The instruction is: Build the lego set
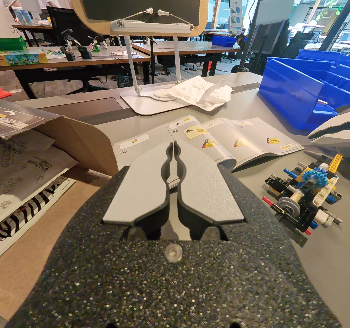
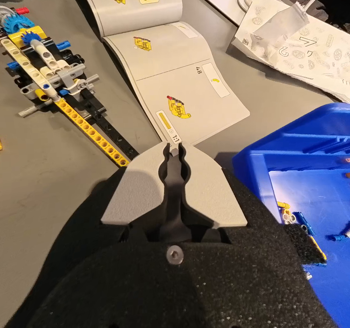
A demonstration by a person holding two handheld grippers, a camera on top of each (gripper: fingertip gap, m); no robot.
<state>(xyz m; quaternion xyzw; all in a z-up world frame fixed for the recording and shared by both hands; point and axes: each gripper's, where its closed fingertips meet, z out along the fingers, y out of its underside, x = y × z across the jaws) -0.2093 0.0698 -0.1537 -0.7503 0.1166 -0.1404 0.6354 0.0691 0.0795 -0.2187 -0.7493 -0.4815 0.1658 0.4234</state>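
Observation:
A part-built lego model (image 1: pixel 306 192) of black, yellow, white and blue beams with blue gears lies on the grey table, right of my left gripper; the right wrist view shows it at far left (image 2: pixel 47 68). An open instruction booklet (image 1: pixel 227 138) lies flat in the middle. My left gripper (image 1: pixel 173 144) is shut and empty, just above the booklet's left page. My right gripper (image 2: pixel 173 145) is open by a narrow gap, with the near corner of the booklet's (image 2: pixel 170 68) right page between its tips. It also shows at the right edge of the left wrist view (image 1: pixel 329 131).
A blue bin (image 2: pixel 303 148) with small loose lego parts (image 2: pixel 295 222) stands right of the right gripper; more blue bins (image 1: pixel 295 95) stand behind. Torn paper bags (image 1: pixel 200 91) lie on a white stand's base (image 1: pixel 151 102). An opened cardboard box (image 1: pixel 75 138) lies at left. About 30 cm separates my left fingertips from my right. From either gripper's tips it is about 15 cm to the part-built lego model (image 1: pixel 306 192).

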